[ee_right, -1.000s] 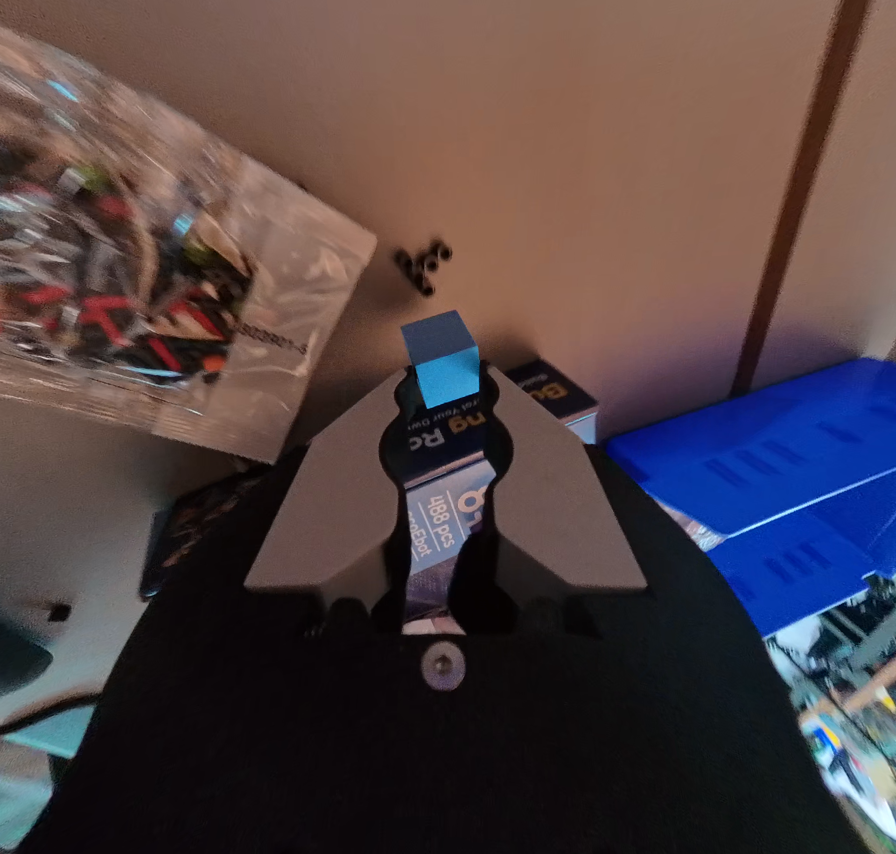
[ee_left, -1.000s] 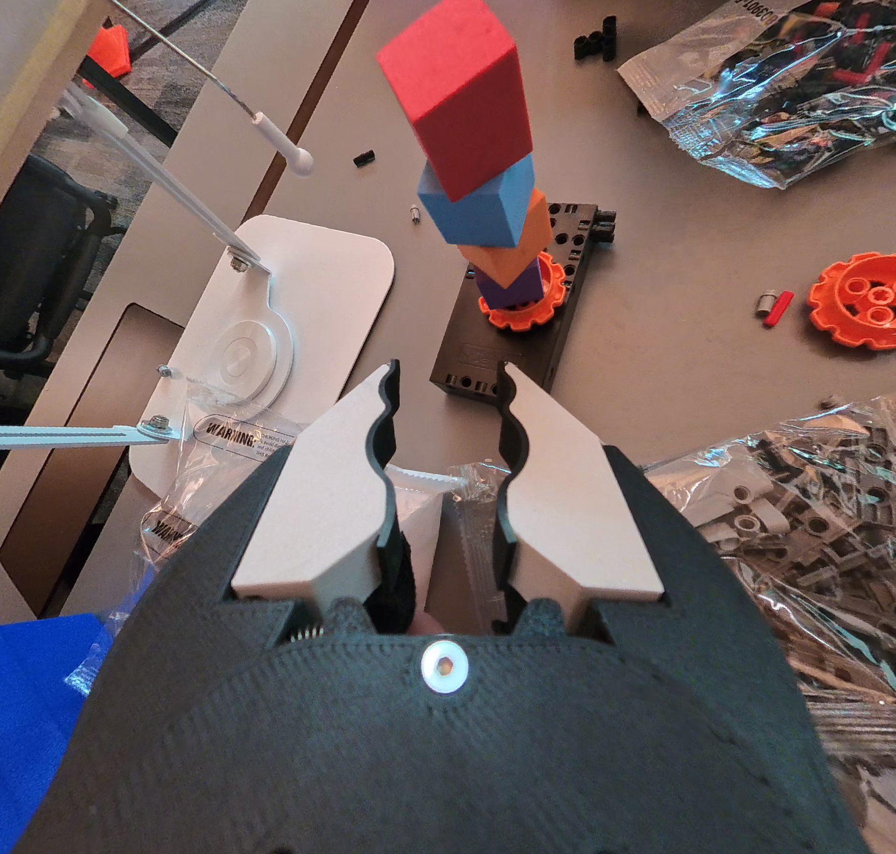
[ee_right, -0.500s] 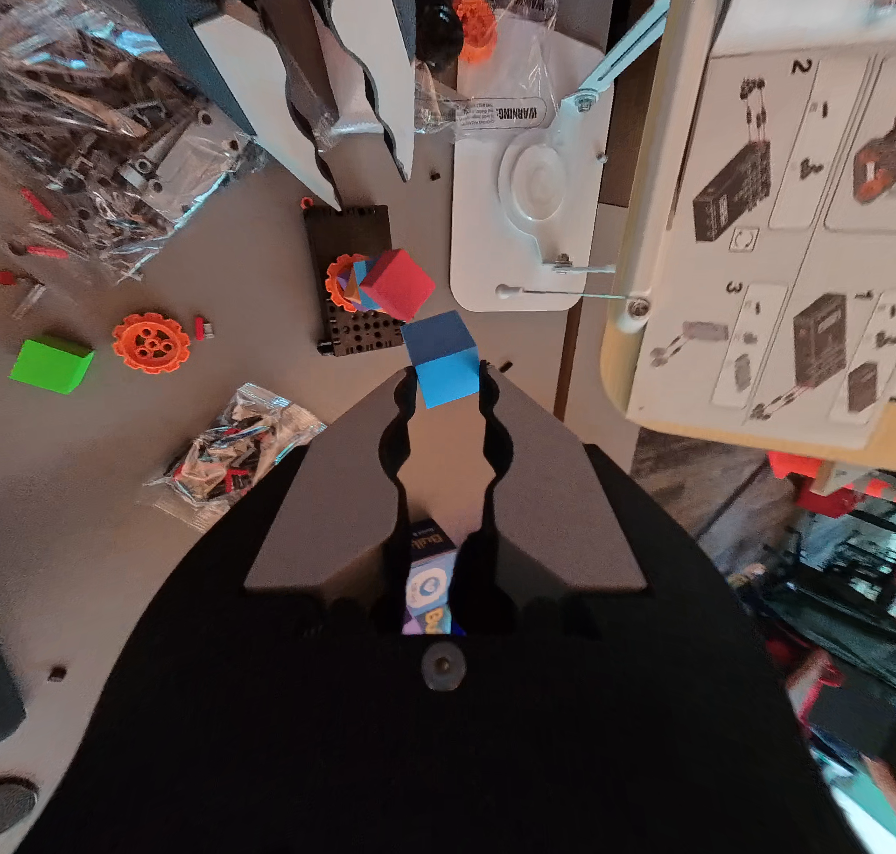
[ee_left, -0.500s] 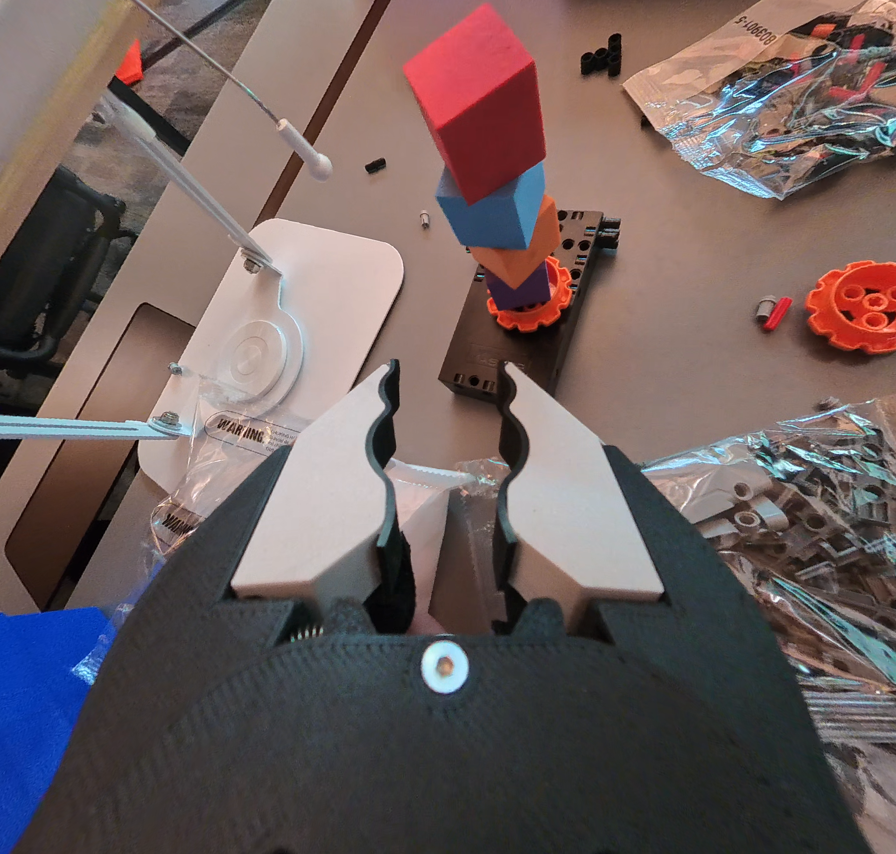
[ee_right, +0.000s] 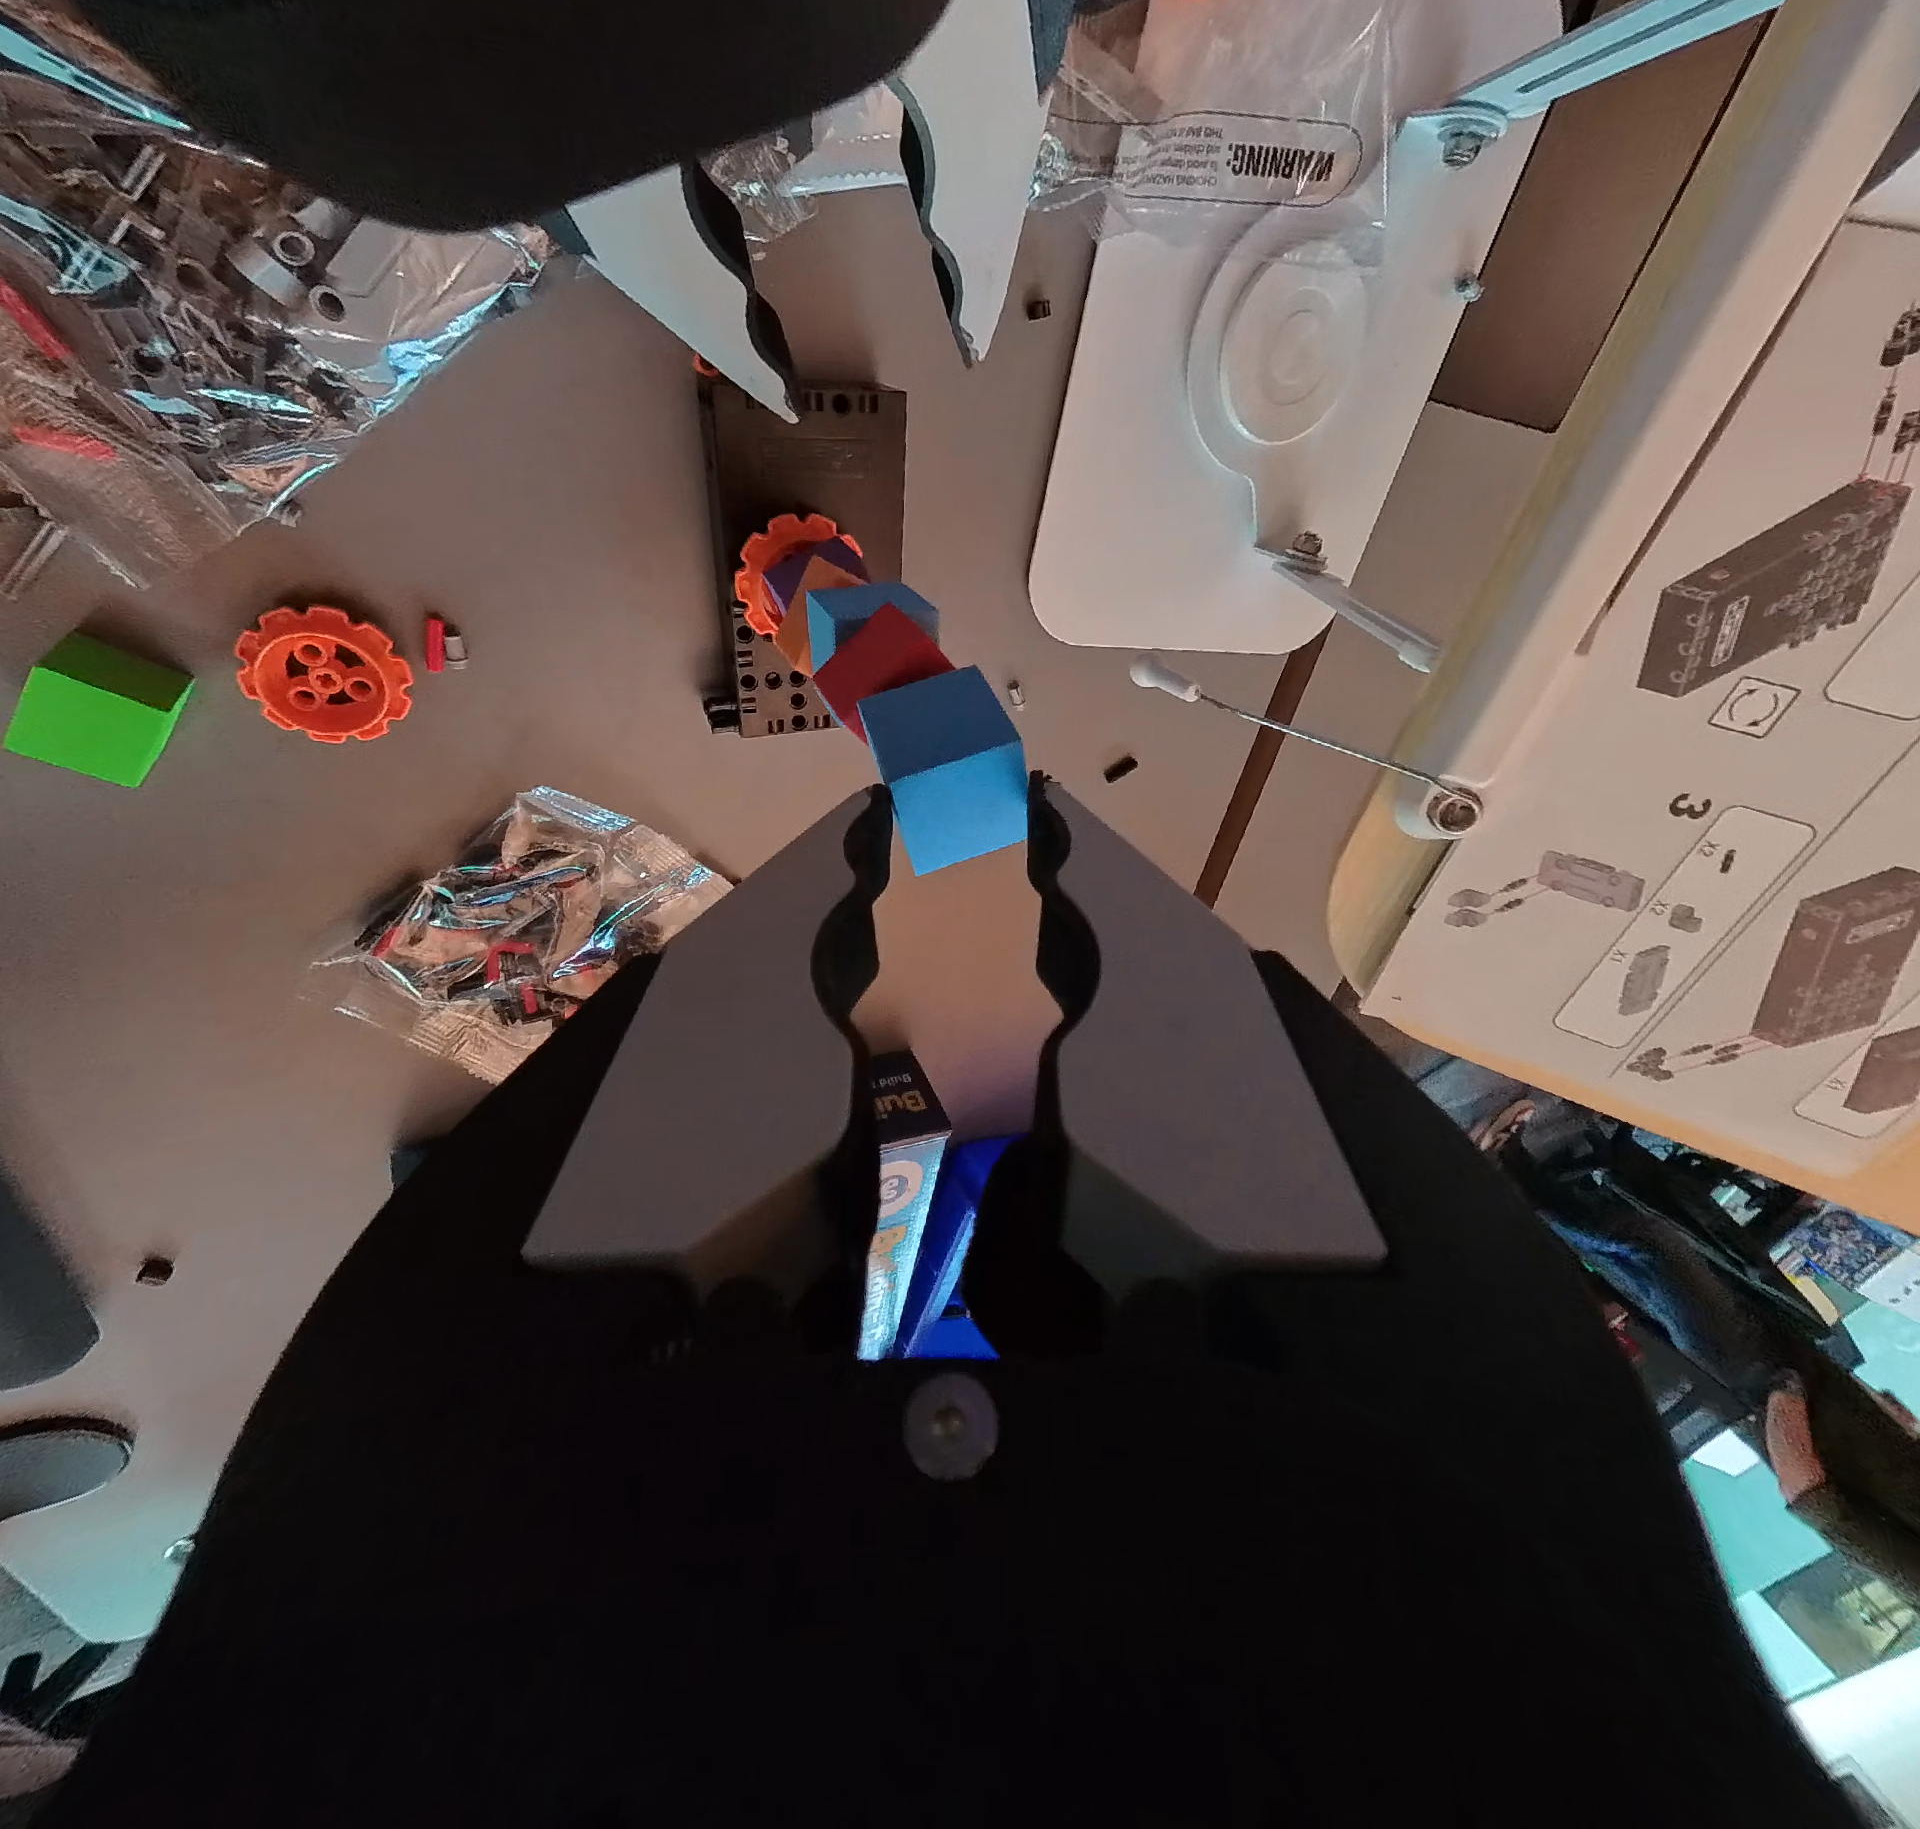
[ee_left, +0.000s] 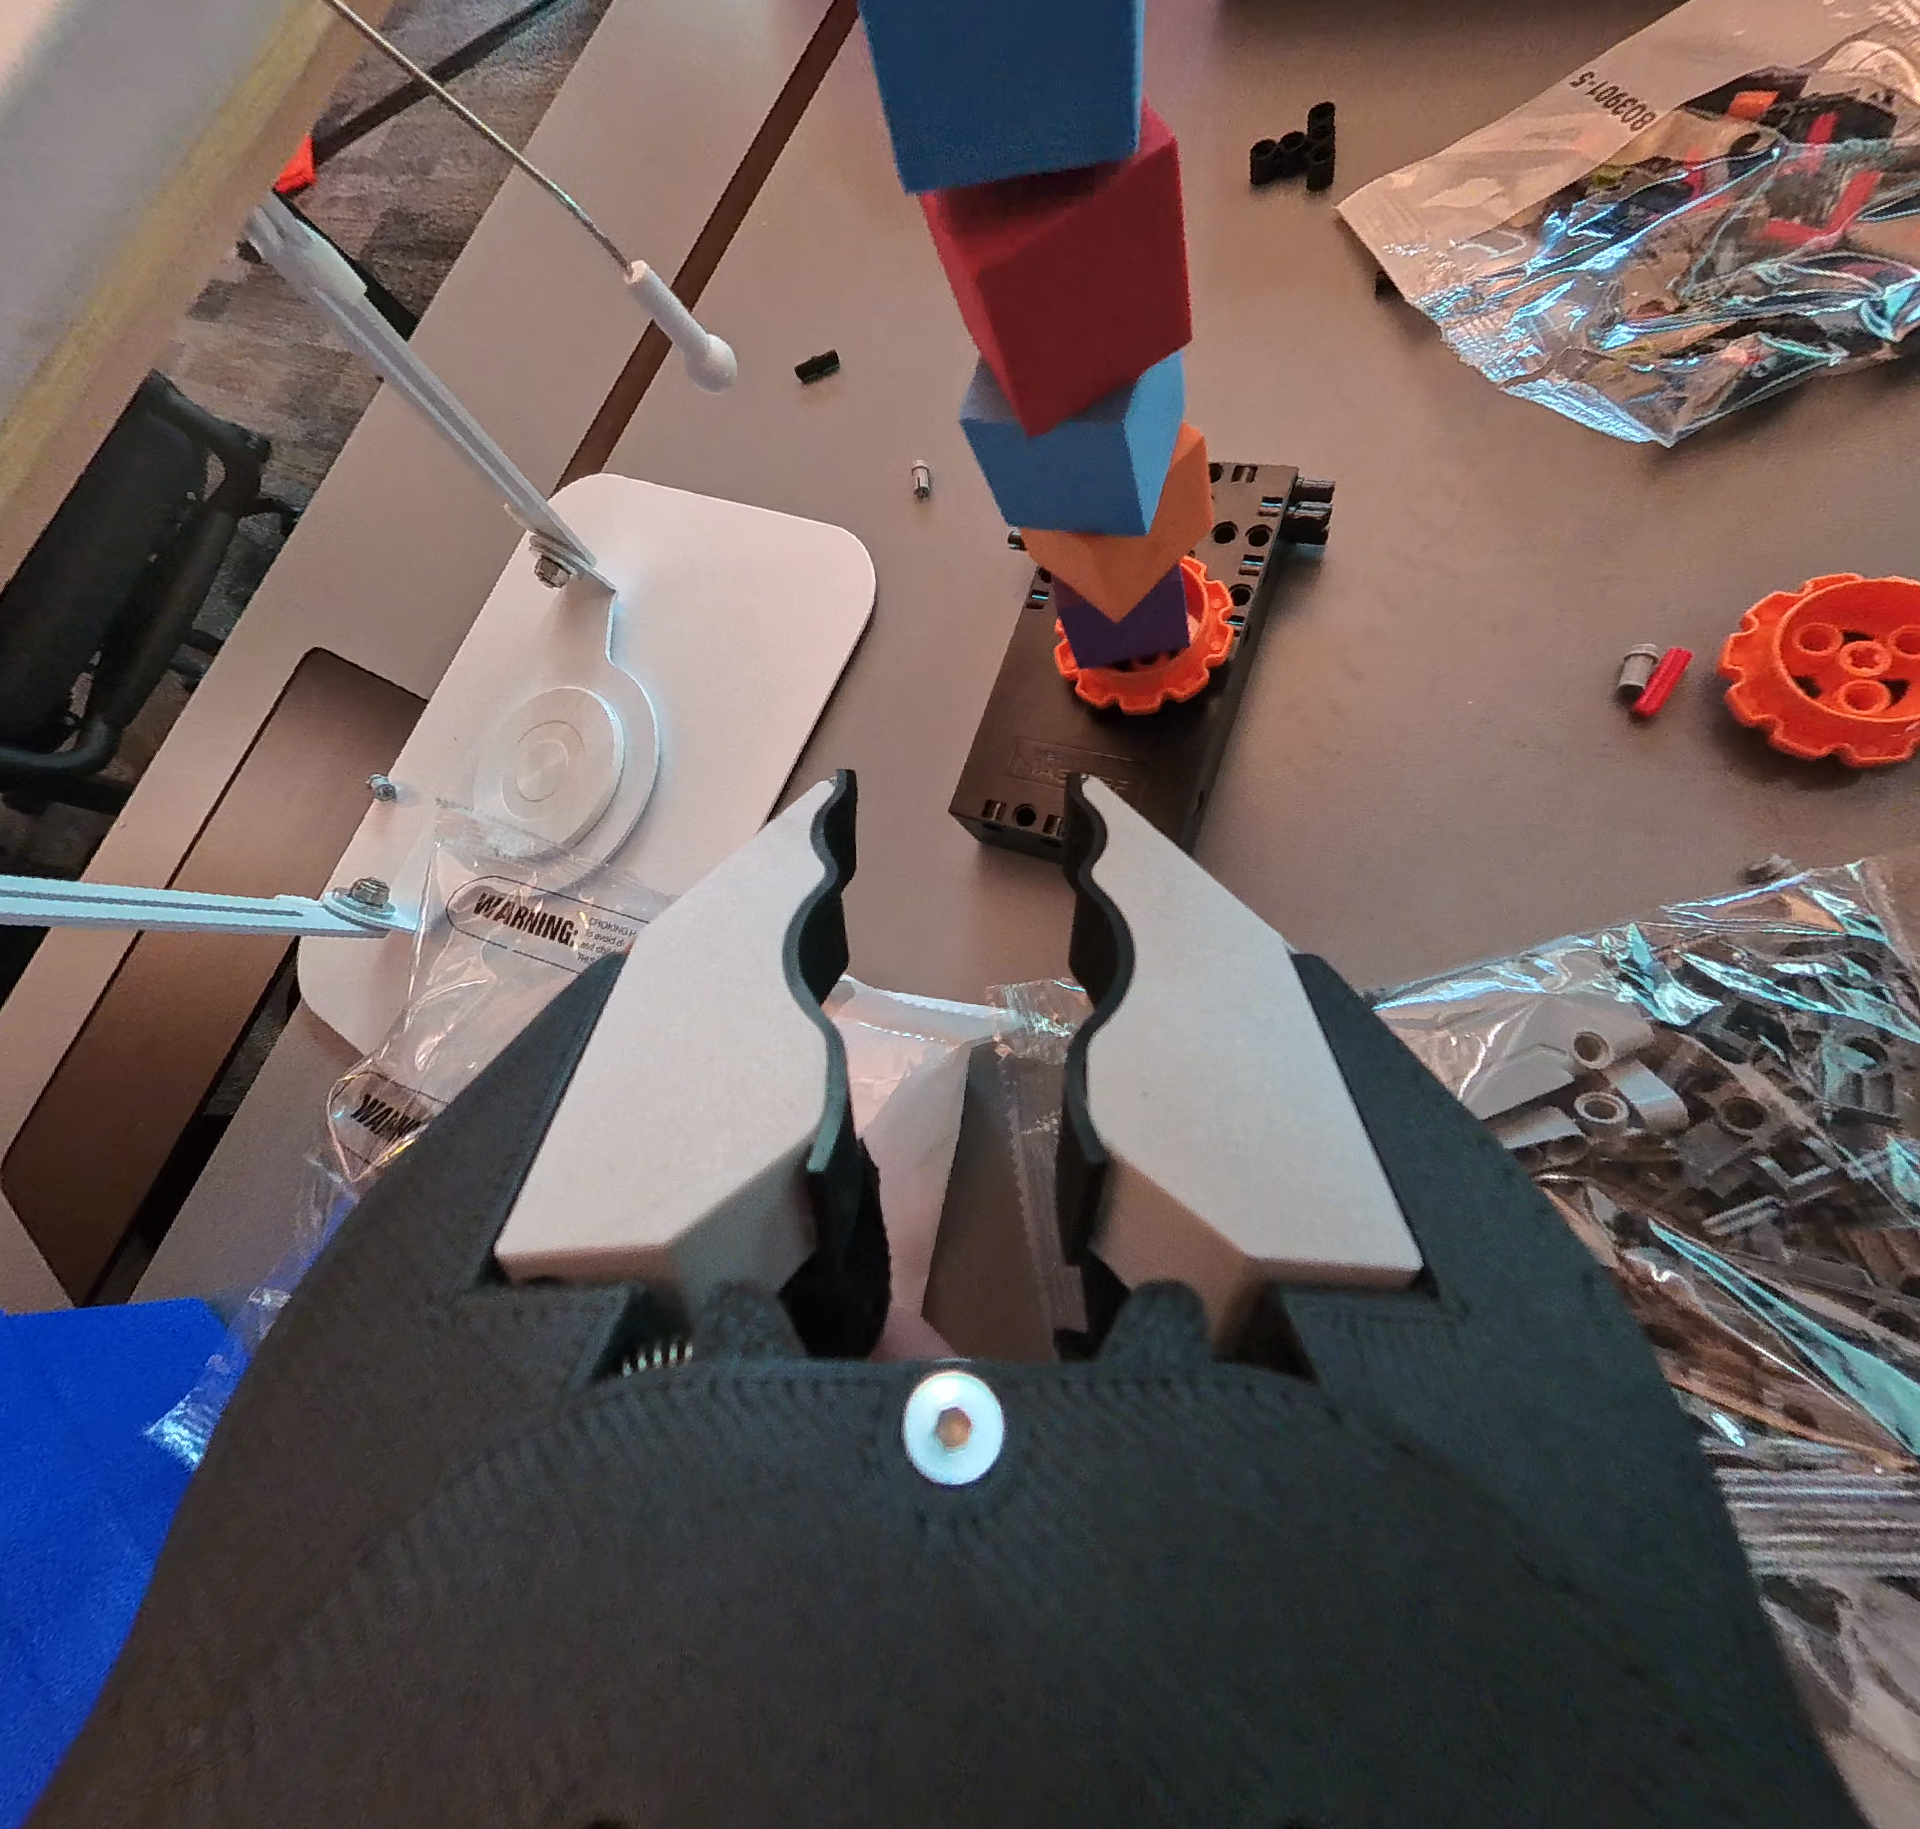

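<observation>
A leaning tower of cubes stands on an orange gear [ee_left: 1153, 678] on a black block [ee_left: 1091, 771]: purple [ee_left: 1127, 626], orange [ee_left: 1143, 532], blue [ee_left: 1070, 460], then red [ee_left: 1070, 283]. My right gripper [ee_right: 956, 803] is shut on another blue cube [ee_right: 951, 782] and holds it directly over the red cube [ee_right: 883, 662]; I cannot tell whether they touch. This held cube fills the top of the left wrist view [ee_left: 997, 44]. My left gripper [ee_left: 961, 823] is open and empty, low in front of the black block. It also shows in the right wrist view [ee_right: 878, 382].
A green cube [ee_right: 99, 709], a loose orange gear [ee_right: 324, 673] and bags of small parts [ee_left: 1662, 1104] [ee_right: 509, 938] lie around the tower. A white stand base [ee_left: 644, 699] with thin arms sits beside it. An instruction sheet [ee_right: 1714, 636] hangs over the table edge. Some 11 cm of space lies between my two pairs of fingers. My left gripper is the nearer one to the orange gear [ee_left: 1153, 678]: about 4 cm, against 12 cm. Look for it in the right wrist view [ee_right: 776, 541] too.
My right gripper swung round from facing away and brought the blue cube over the tower, down to the red cube. My left gripper stayed open and barely moved.
</observation>
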Available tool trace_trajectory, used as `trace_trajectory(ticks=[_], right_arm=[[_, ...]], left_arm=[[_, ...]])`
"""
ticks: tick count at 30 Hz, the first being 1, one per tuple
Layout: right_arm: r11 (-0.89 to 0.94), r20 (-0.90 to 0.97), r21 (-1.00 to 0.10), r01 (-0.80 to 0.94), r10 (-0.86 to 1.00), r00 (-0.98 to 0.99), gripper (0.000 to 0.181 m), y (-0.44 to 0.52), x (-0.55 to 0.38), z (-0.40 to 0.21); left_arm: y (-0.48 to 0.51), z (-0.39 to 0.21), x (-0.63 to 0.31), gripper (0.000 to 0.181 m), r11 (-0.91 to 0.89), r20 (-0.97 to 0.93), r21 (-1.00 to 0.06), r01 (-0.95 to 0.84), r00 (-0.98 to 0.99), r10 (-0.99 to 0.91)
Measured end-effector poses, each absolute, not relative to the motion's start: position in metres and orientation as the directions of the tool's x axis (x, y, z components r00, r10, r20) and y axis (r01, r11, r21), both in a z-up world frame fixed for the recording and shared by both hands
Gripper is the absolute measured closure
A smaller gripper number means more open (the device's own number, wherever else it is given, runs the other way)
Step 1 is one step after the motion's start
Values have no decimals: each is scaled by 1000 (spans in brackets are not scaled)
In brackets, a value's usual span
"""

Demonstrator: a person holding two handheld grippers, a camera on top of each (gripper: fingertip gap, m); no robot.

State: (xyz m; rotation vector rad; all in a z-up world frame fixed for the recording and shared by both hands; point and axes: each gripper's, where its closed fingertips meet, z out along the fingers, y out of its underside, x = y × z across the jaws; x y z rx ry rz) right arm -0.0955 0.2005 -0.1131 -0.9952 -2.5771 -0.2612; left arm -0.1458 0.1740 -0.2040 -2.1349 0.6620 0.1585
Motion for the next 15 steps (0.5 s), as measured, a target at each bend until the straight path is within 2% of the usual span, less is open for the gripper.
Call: trace_trajectory(ticks=[4, 10, 15], right_arm=[[727, 403, 49, 685, 613, -679, 151, 202, -97, -115], [728, 425, 5, 685, 618, -661, 145, 199, -99, -108], [717, 474, -114, 688, 648, -596, 143, 197, -85, -82]], left_arm=[[174, -204, -146, 143, -479, -340, -713, -512, 850, -402], [174, -204, -146, 143, -479, -340, -713, -512, 850, -403], [173, -203, -147, 143, -479, -340, -715, -509, 852, -398]])
